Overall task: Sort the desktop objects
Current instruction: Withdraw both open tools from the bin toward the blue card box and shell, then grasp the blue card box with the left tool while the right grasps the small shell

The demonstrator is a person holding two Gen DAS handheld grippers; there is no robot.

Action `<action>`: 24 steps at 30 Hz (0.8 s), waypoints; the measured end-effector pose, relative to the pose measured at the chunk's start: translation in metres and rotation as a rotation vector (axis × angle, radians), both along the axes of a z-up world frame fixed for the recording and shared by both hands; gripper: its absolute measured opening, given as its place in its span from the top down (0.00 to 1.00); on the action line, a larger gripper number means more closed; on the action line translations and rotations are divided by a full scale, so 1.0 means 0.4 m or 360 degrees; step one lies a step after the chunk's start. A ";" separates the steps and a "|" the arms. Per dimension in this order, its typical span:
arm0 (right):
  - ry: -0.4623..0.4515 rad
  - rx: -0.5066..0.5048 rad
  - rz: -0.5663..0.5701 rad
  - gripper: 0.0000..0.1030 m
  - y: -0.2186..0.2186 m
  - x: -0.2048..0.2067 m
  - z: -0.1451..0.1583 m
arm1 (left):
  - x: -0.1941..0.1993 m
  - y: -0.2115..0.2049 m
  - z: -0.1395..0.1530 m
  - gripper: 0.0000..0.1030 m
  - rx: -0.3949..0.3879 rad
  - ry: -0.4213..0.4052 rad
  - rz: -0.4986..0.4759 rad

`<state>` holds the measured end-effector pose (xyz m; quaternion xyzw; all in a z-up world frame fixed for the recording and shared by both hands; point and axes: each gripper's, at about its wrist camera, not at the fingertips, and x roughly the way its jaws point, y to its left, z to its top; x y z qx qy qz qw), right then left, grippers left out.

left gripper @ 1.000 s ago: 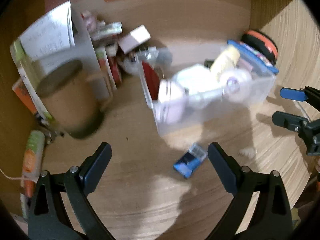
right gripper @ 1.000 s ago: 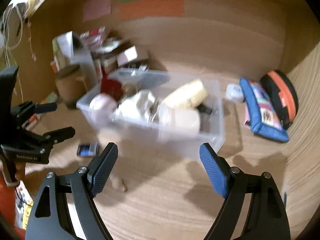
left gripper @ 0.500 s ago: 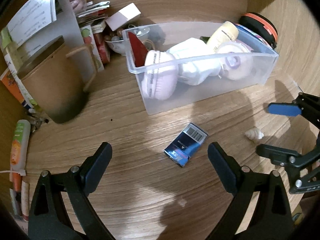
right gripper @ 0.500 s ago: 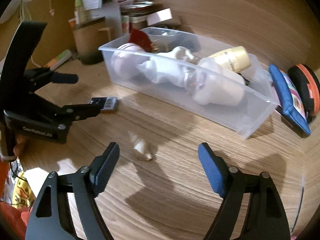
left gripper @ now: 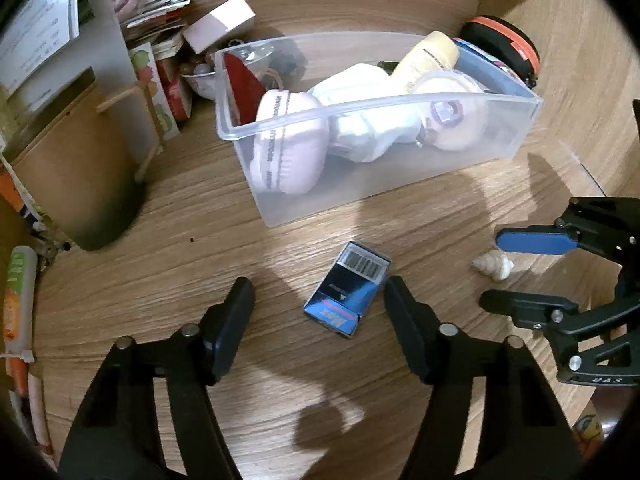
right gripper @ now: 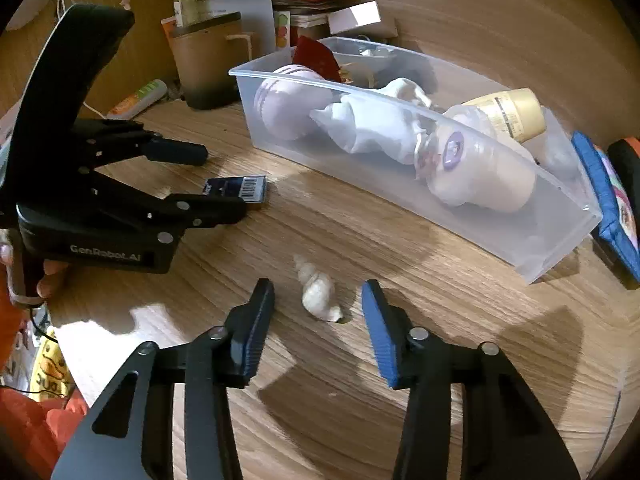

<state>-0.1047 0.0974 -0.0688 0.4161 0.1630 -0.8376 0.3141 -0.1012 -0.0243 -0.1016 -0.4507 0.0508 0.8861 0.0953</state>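
A small blue card pack (left gripper: 348, 294) with a barcode lies flat on the wooden desk; it also shows in the right wrist view (right gripper: 236, 189). My left gripper (left gripper: 318, 300) is open, its fingers on either side of the pack, low over the desk. A white seashell (right gripper: 320, 294) lies on the desk, also in the left wrist view (left gripper: 493, 267). My right gripper (right gripper: 318, 312) is open with the shell between its fingers. A clear plastic bin (left gripper: 516, 136) behind holds lilac headphones, white cloth and a cream bottle.
A brown cup (left gripper: 76, 184) and a stand with papers (left gripper: 44, 32) sit at the left with stacked boxes behind. A blue pouch (right gripper: 608, 208) and an orange-rimmed black case (left gripper: 504, 44) lie right of the bin. A tube (left gripper: 18, 292) lies at the left edge.
Both grippers have come down and forward toward the desk. The left now straddles the blue pack, the right now straddles the shell. Both pairs of fingers have narrowed somewhat.
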 end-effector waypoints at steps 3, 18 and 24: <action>0.0006 -0.0005 0.0024 0.68 -0.006 0.005 -0.001 | 0.000 0.008 0.000 0.40 -0.0003 0.0006 -0.0023; 0.0014 -0.0028 0.0045 0.85 -0.011 0.008 -0.007 | 0.010 0.044 0.004 0.74 0.0003 0.0035 -0.0126; -0.0033 -0.0085 0.0005 0.85 0.001 0.003 -0.005 | 0.018 0.048 0.007 0.74 0.0002 0.0057 -0.0079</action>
